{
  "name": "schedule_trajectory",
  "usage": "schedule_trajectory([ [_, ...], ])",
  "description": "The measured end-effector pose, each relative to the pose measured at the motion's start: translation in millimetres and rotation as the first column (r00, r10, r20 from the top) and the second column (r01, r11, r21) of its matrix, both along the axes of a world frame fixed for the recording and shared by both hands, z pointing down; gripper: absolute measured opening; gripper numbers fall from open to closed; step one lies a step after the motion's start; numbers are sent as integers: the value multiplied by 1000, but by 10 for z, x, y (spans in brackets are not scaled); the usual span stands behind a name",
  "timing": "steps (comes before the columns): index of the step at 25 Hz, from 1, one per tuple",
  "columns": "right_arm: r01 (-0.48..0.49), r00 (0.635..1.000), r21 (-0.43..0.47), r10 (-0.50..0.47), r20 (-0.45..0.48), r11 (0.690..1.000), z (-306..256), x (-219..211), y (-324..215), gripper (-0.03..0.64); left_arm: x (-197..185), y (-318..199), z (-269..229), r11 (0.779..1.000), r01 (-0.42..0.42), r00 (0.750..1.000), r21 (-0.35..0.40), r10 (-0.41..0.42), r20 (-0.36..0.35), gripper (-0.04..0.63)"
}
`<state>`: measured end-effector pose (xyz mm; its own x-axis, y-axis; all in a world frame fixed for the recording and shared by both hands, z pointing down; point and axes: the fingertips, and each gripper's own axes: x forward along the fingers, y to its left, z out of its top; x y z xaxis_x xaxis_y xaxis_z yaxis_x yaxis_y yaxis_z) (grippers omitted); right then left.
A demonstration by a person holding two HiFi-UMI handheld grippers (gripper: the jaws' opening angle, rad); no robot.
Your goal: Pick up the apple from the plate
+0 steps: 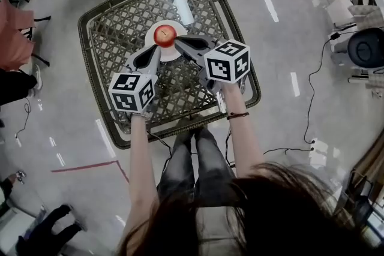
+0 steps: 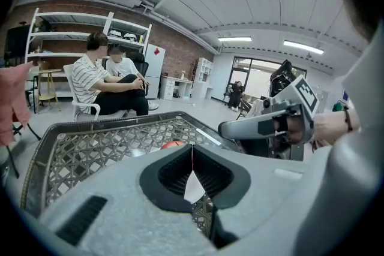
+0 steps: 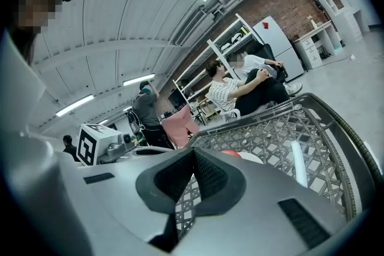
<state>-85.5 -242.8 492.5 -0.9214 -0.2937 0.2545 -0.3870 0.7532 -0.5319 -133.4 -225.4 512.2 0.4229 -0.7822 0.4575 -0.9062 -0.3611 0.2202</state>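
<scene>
Apple on plate at middle of surface; left gripper and right gripper close on either side, fingers clenched, empty; advisable before closing in: open one pair wide, straddle widest girth, squeeze gently, lift straight without dragging plate.

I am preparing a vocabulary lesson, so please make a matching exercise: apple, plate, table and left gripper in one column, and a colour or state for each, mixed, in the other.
1. apple
2. plate
3. table
4. left gripper

a. white
b. shut, holding nothing
c. red
d. woven lattice top

Pairs: 1-c, 2-a, 3-d, 4-b
</scene>
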Motion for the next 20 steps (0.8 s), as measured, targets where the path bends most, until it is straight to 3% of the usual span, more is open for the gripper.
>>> schedule_trajectory([
  [14, -17, 1000, -19, 17, -6, 1000, 246, 2, -84, 9, -13, -114, 272, 999, -33, 998, -16, 34, 58, 16],
  [17, -21, 1000, -21, 21, -9, 1000, 285, 19, -91, 9, -10, -139, 322, 999, -35, 997, -17, 36, 65, 94],
  [20, -28, 1000, -23, 27, -12, 999, 331, 56, -102, 9, 0, -165, 365, 999, -33, 997, -14, 34, 73, 107],
])
